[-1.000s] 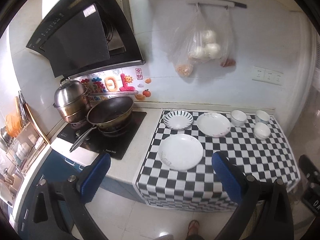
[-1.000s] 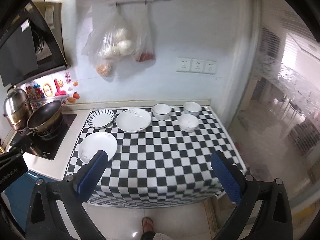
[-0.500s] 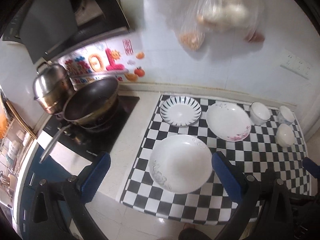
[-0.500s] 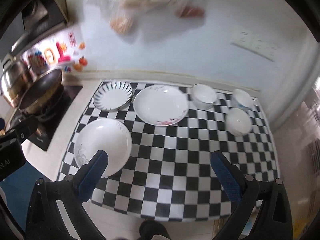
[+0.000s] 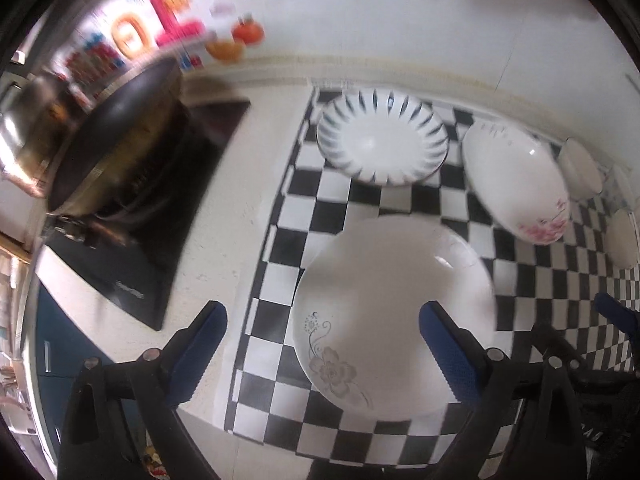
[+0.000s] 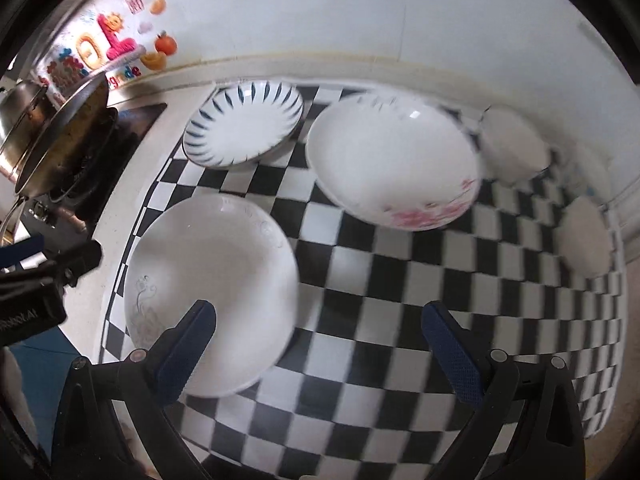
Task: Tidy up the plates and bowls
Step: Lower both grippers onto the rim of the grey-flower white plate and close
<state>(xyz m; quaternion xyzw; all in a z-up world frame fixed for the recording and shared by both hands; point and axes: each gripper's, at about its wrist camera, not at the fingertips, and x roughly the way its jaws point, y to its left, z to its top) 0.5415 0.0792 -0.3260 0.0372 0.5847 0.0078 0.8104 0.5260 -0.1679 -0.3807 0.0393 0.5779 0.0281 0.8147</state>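
A white plate with a grey flower print [image 5: 392, 292] [image 6: 212, 276] lies at the front left of the checkered cloth [image 5: 320, 208] [image 6: 400, 280]. My left gripper [image 5: 320, 340] hovers over it. Its jaws are closing with only the plate's left part below them, nothing pressed. My right gripper [image 6: 318, 348] is open above the same plate's right edge. Behind lie a blue-striped plate [image 5: 380, 136] [image 6: 244, 124] and a pink-flowered plate [image 5: 516, 180] [image 6: 392, 160]. Small white bowls [image 5: 580, 168] [image 6: 512, 148] [image 6: 584, 240] stand at the right.
A dark wok [image 5: 120, 132] [image 6: 68, 120] sits on a black cooktop [image 5: 132, 264] left of the cloth, with a steel pot [image 6: 20, 120] behind it. The tiled wall runs close behind the dishes. The counter's front edge is just below both grippers.
Both grippers have dropped and tilted down toward the counter. The dishes now loom much larger and the flower-print plate sits under both grippers. The hanging bags have left the view.
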